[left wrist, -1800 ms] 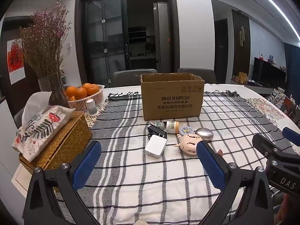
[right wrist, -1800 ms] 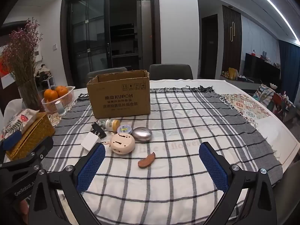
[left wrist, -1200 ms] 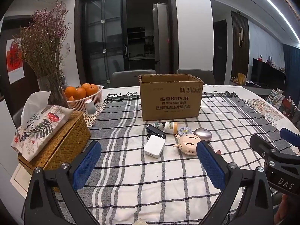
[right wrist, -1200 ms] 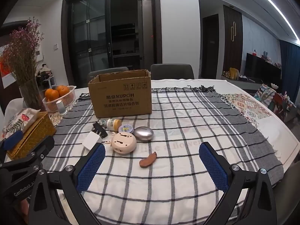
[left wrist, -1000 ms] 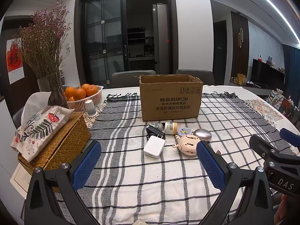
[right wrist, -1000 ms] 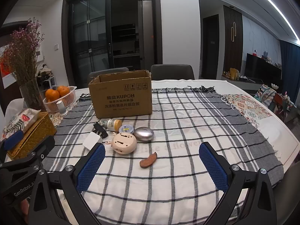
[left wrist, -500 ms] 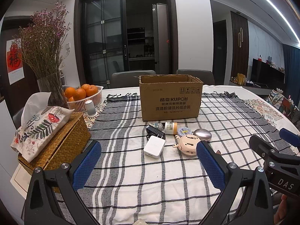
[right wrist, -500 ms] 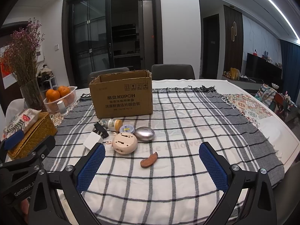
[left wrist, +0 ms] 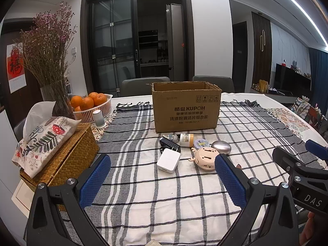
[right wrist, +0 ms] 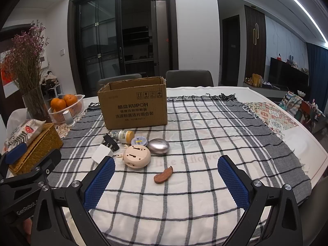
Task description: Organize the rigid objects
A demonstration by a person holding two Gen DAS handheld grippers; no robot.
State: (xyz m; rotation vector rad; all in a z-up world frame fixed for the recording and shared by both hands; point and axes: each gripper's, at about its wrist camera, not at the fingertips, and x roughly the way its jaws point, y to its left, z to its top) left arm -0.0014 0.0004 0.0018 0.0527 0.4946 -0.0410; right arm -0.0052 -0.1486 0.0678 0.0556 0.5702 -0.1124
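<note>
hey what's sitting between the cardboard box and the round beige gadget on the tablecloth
In the right wrist view, a small bottle with a yellow cap and a little round tin lie between the cardboard box and the round beige gadget.

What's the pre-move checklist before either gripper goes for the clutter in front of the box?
1. Left gripper open, holding nothing: ok.
2. Right gripper open, holding nothing: ok.
3. Cardboard box upright, top open: ok; contents: cannot tell.
4. Wooden piece lies alone on the cloth, free to grasp: ok.
5. White charger touches the black adapter: not ok for a clean single pick.
6. Pink round gadget sits tight against the silver oval: not ok, crowded.
</note>
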